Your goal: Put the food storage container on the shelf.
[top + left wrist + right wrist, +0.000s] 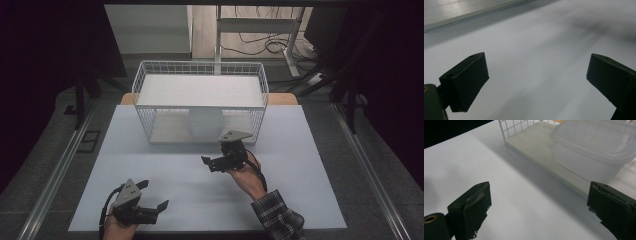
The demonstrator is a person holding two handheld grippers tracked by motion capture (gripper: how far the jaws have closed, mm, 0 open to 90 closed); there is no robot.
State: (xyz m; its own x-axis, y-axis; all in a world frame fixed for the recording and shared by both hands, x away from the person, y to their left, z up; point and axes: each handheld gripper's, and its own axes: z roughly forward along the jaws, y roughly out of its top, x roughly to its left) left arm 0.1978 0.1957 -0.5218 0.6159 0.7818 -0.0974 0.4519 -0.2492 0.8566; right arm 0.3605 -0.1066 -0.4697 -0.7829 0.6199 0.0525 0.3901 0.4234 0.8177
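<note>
White table, white wire basket, translucent whitish container, black fingers, dark plaid sleeve

surface: white table | on it: wire basket (lying on its side, far edge)

Left tool low with jaws spread wide; right tool raised, jaws likewise apart.
</note>
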